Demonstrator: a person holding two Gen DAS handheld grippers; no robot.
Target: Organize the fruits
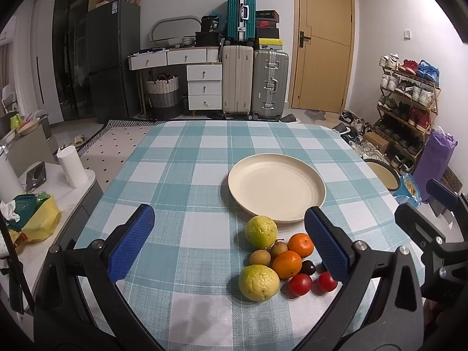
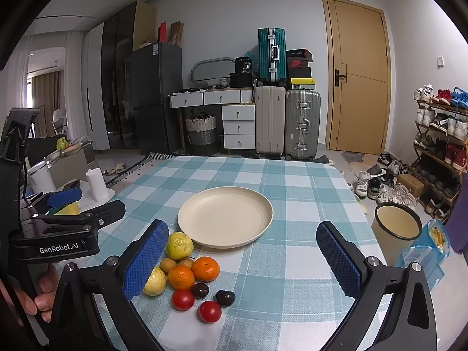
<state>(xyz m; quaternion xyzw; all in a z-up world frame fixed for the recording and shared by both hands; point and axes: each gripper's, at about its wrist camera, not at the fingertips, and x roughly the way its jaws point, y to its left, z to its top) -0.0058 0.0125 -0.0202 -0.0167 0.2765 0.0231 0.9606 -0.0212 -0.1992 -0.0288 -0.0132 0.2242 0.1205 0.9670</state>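
A cream plate [image 1: 276,187] [image 2: 225,216] sits empty on the checked tablecloth. Just in front of it lies a cluster of fruit: two yellow-green guavas [image 1: 261,232] [image 2: 179,245], two oranges [image 1: 287,264] [image 2: 205,268], small brown longans [image 1: 259,257], dark plums [image 2: 225,297] and red tomatoes [image 1: 300,284] [image 2: 208,311]. My left gripper [image 1: 229,244] hovers open over the table, the fruit near its right finger. My right gripper [image 2: 242,260] is open too, with the fruit by its left finger. Neither holds anything. A hand [image 2: 44,289] grips the left tool.
A cream bucket with a dark rim [image 2: 396,228] and a blue snack bag [image 2: 430,242] stand off the table's right edge. A white side table with paper rolls [image 1: 71,166] is on the left. Suitcases, drawers and a shoe rack line the far walls.
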